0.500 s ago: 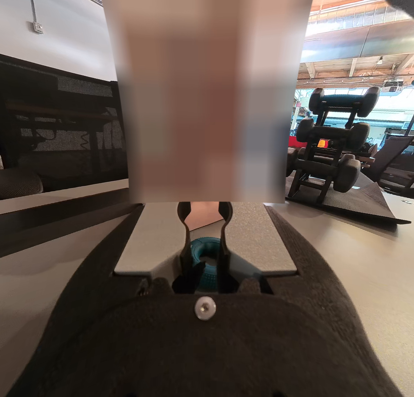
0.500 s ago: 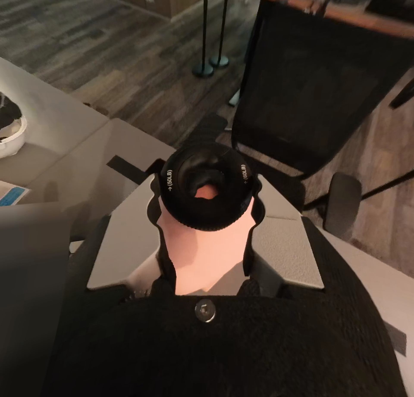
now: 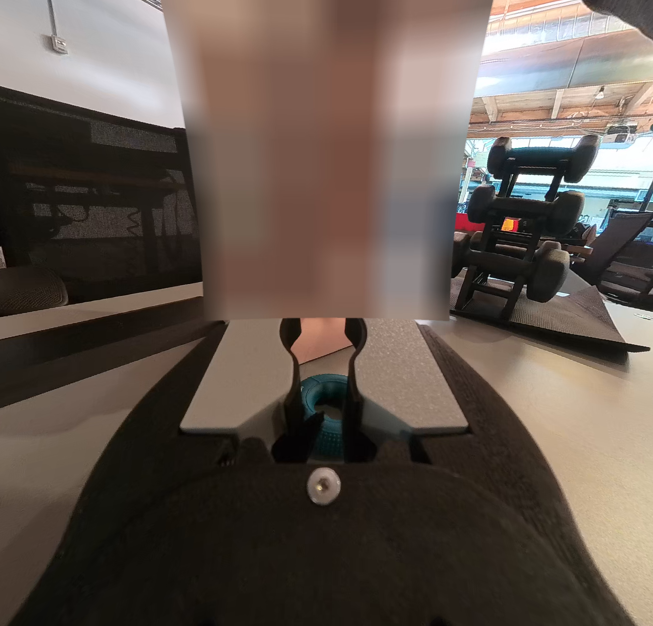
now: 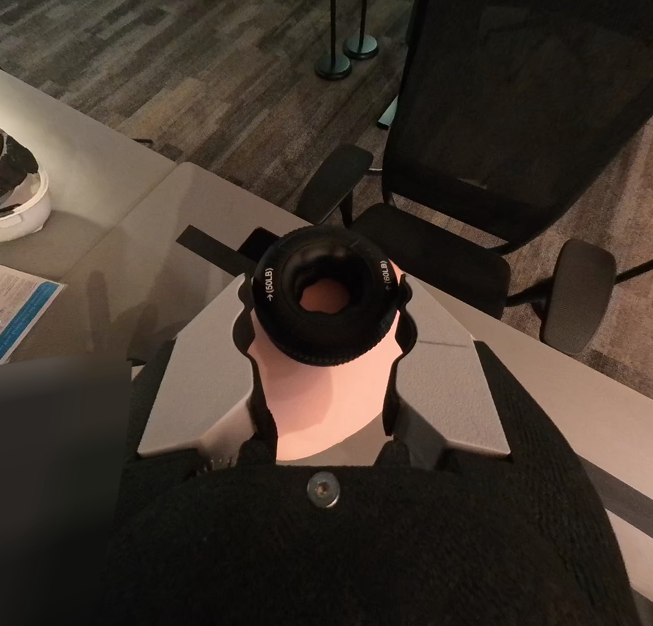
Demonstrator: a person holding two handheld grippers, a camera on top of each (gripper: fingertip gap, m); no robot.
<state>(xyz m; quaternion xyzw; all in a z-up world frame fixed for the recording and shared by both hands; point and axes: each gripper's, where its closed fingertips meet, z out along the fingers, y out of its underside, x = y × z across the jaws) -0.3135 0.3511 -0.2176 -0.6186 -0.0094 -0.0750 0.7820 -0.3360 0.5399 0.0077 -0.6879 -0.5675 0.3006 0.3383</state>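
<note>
In the right wrist view my right gripper (image 4: pixel 325 289) is shut on a black rubber ring (image 4: pixel 318 340), held by its sides at the fingertips with the hole facing me. It hangs over a round pink pad (image 4: pixel 325 397) on the grey table (image 4: pixel 141 227). In the left wrist view my left gripper (image 3: pixel 323 329) has its jaws almost together and holds nothing. A teal rubber ring (image 3: pixel 318 390) lies flat on the table under the narrow gap, partly hidden by the fingers. The pink pad's edge (image 3: pixel 319 347) shows just past the tips.
A rack of black dumbbells (image 3: pixel 523 227) stands on a black mat (image 3: pixel 565 319) at the right. A black mesh chair (image 4: pixel 494 114) sits beyond the table's edge. A white object (image 4: pixel 24 206) and a printed sheet (image 4: pixel 24 308) lie at the left. A black tape strip (image 4: pixel 212 252) crosses the table. Left tips to right tips: about 30 cm.
The right gripper has shifted with the black ring still in it; more of the chair and pink pad shows. The left view tilted slightly, so more of the teal ring's hole shows.
</note>
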